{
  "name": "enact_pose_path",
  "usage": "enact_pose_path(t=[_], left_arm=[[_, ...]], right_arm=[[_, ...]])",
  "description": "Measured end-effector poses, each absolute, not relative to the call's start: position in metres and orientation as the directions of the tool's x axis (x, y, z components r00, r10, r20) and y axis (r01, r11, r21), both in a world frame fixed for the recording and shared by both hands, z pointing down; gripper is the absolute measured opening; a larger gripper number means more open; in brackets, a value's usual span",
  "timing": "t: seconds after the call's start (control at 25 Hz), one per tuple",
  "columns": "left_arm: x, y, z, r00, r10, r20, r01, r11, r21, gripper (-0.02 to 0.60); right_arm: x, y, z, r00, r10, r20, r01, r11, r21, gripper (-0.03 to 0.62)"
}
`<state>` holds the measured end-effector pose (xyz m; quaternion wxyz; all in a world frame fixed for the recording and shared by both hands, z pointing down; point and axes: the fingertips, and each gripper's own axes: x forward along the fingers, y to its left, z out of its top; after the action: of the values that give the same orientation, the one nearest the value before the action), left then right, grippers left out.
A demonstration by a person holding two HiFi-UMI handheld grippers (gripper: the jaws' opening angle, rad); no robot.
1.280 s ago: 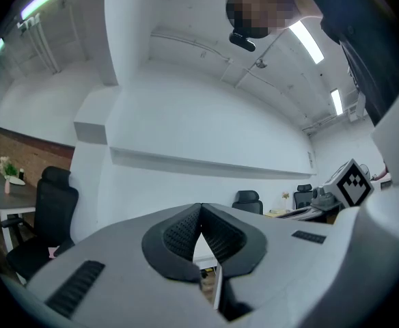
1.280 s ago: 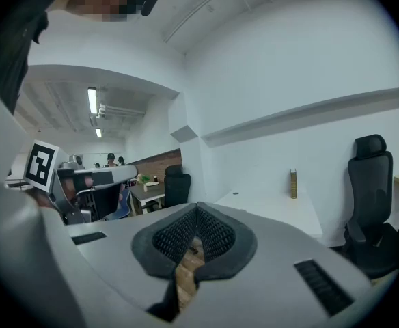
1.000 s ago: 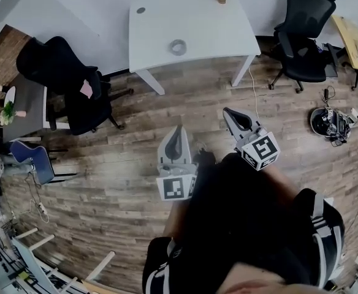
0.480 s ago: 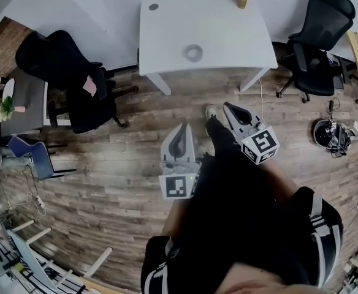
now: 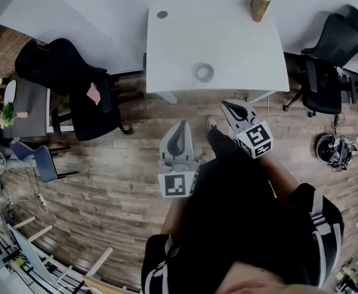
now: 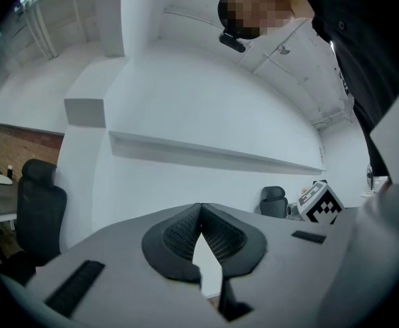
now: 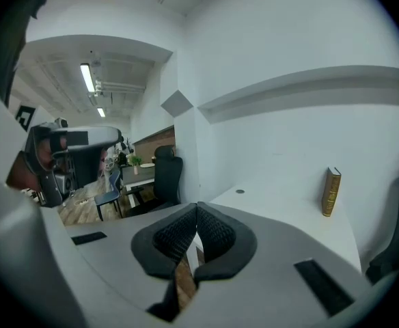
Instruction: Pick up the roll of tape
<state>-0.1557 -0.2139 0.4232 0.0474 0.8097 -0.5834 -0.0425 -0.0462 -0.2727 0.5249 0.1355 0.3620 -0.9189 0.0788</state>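
In the head view the roll of tape [image 5: 204,73], a small grey ring, lies flat near the front edge of the white table [image 5: 179,48]. Both grippers are over the wooden floor, short of the table. My left gripper [image 5: 180,125] points at the table's front edge, left of the tape, its jaws shut and empty. The right gripper [image 5: 226,105] sits just below and right of the tape, also shut on nothing. The left gripper [image 6: 200,207] faces the table's white side. The right gripper [image 7: 197,205] looks across the tabletop [image 7: 281,183]; the tape does not show there.
A tan book [image 5: 260,2] stands at the table's far right, also in the right gripper view as the book [image 7: 331,191]. Black office chairs stand to the left [image 5: 75,84] and right [image 5: 326,60]. A small dark desk with a plant [image 5: 10,110] is far left. A cable clutter [image 5: 333,147] lies on the floor.
The person has walked toward the table: table and tape have come nearer and lower in the head view. Both grippers moved forward with them and stayed shut.
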Motion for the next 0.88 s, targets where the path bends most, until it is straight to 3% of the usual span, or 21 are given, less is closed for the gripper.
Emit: enact_pose_path(t=[0.24,0.44,0.68,0.88], left_arm=[[-0.159,-0.283,0.425,0.291,-0.957,0.010,-0.949,-0.287,0.133,0.023],[-0.155,-0.338,0.428,0.270,-0.963,0.023,-0.954,-0.264,0.139,0.023],[-0.151,-0.384,0.438,0.262,-0.963,0.059,-0.957,-0.251,0.143,0.023],[-0.149,-0.402,0.448,0.249,-0.965,0.086,-0.962,-0.236,0.138,0.023]], right_arm=[[-0.062,-0.345,0.568,-0.714,-0.555,0.427,-0.624,0.781,-0.027,0.015],[-0.073,-0.394,0.632,-0.688,-0.418,0.593,-0.498,0.866,0.033,0.081],[-0.073,-0.421,0.729,-0.530,-0.223,0.818,-0.225,0.967,0.118,0.107],[-0.073,-0.426,0.793,-0.394,-0.145,0.908,-0.015,0.988,0.151,0.132]])
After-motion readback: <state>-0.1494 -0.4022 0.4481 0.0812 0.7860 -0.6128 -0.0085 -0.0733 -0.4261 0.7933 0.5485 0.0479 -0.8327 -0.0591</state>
